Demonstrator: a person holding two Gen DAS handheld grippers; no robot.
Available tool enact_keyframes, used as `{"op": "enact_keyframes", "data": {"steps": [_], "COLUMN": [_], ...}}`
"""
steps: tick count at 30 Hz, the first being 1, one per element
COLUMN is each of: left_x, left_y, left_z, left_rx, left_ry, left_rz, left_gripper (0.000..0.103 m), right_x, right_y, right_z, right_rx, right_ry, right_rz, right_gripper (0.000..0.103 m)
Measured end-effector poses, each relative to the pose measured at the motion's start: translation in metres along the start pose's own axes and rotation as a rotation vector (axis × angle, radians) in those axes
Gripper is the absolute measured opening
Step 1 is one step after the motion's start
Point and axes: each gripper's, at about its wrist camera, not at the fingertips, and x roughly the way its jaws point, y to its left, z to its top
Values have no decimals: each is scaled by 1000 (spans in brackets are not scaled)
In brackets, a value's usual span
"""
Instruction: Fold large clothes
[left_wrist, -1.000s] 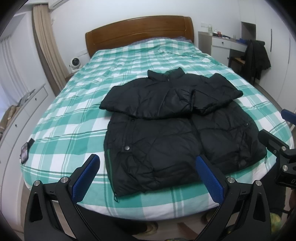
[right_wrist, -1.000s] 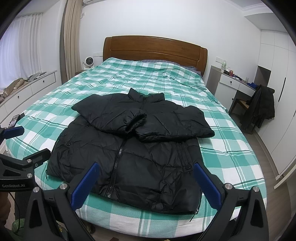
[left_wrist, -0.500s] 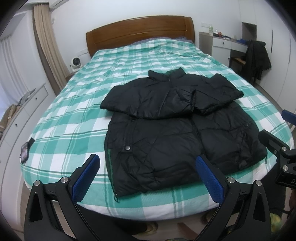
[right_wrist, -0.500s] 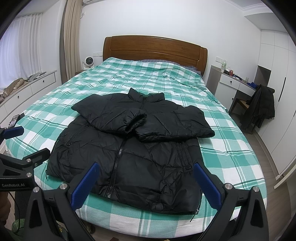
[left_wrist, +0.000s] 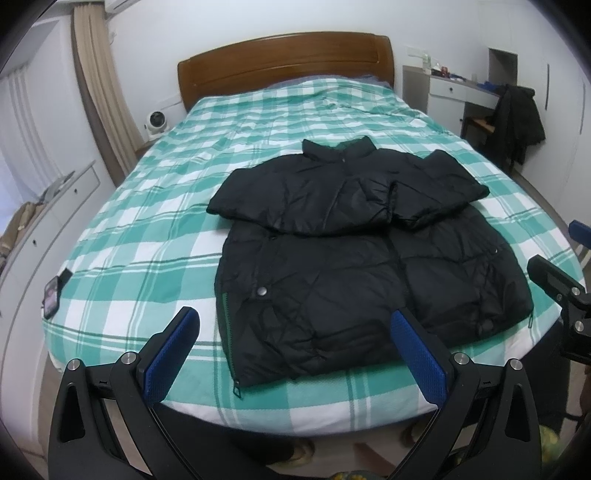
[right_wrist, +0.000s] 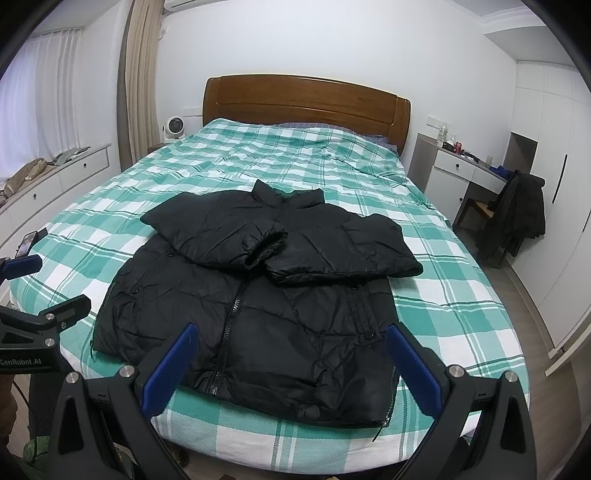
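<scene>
A black puffer jacket (left_wrist: 354, 258) lies front up on the green-and-white checked bed (left_wrist: 155, 236), zipped, collar toward the headboard, both sleeves folded across the chest. It also shows in the right wrist view (right_wrist: 258, 295). My left gripper (left_wrist: 295, 339) is open and empty, held above the bed's foot edge just short of the jacket's hem. My right gripper (right_wrist: 291, 354) is open and empty, also at the foot edge near the hem. Each gripper shows at the edge of the other's view.
A wooden headboard (left_wrist: 284, 62) stands at the far end. A phone (left_wrist: 51, 295) lies at the bed's left edge. White drawers (right_wrist: 55, 177) run along the left wall. A desk and a chair with a dark coat (right_wrist: 517, 218) stand at the right.
Both grippers have stayed nearly still; the left wrist view has shifted only slightly. The jacket has not moved.
</scene>
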Motion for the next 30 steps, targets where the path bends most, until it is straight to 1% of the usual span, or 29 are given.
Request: {"op": "enact_keyframes", "data": {"steps": [30], "left_x": [-6], "left_y": [3], "left_z": [0], "left_rx": [-5], "left_ry": [7], "left_rz": [13], "left_gripper": [103], "right_x": [-8], "right_y": [1], "right_z": [-2], "right_rx": [-8], "right_ry": [-2], "right_rz": [-5], "right_gripper": [103]}}
